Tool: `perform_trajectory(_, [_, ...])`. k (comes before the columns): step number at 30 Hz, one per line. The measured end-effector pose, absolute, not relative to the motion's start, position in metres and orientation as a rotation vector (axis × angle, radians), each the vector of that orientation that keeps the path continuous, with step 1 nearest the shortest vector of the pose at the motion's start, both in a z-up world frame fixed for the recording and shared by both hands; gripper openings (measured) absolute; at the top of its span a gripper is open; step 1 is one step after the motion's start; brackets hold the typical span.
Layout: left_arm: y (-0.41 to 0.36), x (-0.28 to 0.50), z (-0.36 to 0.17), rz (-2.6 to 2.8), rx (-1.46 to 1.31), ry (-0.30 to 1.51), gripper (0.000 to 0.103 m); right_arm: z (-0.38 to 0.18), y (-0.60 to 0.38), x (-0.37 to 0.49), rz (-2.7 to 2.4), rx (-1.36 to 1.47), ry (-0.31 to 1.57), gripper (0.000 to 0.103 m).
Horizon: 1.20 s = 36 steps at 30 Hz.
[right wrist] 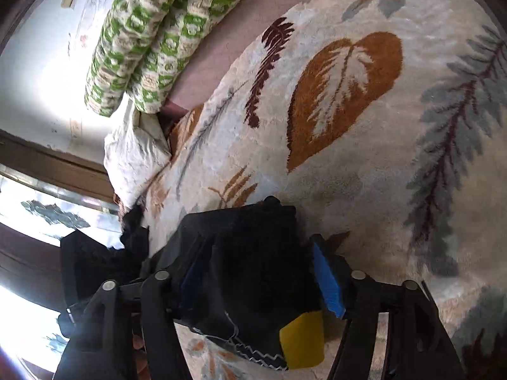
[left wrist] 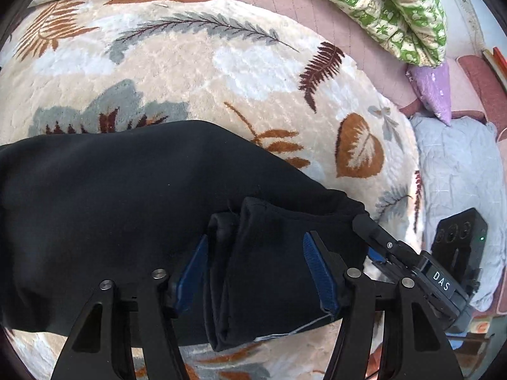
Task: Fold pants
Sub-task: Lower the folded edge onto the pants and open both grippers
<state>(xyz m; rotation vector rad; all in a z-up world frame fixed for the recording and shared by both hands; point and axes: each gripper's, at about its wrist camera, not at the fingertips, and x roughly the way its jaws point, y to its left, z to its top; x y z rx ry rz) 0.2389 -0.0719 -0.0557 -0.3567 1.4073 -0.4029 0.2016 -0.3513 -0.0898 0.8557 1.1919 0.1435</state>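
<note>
Black pants (left wrist: 126, 196) lie on a leaf-patterned fleece blanket (left wrist: 196, 69). My left gripper (left wrist: 256, 269) is shut on a bunched fold of the pants' edge, blue pads on either side of the cloth. The right gripper (left wrist: 389, 247) shows at the right of the left wrist view, gripping the same edge further along. In the right wrist view my right gripper (right wrist: 256, 272) is shut on a thick wad of the pants (right wrist: 253, 253), with a yellow tag (right wrist: 302, 340) and white stitching showing below the cloth.
A green patterned quilt (left wrist: 389, 9) lies rolled at the back, also in the right wrist view (right wrist: 152, 38). A purple cushion (left wrist: 434, 88) and a pale blue cloth (left wrist: 459, 164) lie at the right. A white pillow (right wrist: 133, 155) and a window (right wrist: 38, 209) are at the left.
</note>
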Motion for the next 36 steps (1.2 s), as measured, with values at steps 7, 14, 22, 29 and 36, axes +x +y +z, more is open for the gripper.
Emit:
perform_trajectory(7, [-0.074,0.235,-0.058,-0.268,-0.217,1.280,0.019,-0.074,-0.334,0.219,0.115,0.571,1.170,0.022])
perform_trajectory(14, [-0.081,0.220,-0.050,-0.292,-0.163,1.241,0.020,-0.091,-0.340,0.216,0.073,0.557,1.202,0.044])
perform_trajectory(22, [-0.055,0.196,-0.037,-0.389,-0.303,1.294,0.045,-0.060,-0.349,0.165,0.152,0.648,1.165,0.044])
perform_trajectory(29, [-0.077,0.185,-0.045,-0.318,-0.080,1.255,0.044,-0.074,-0.318,0.148,0.078,0.323,1.220,0.040])
perform_trajectory(36, [0.007,0.177,0.013,-0.358,-0.262,1.216,0.047,-0.033,-0.332,0.135,0.076,0.542,1.168,0.061])
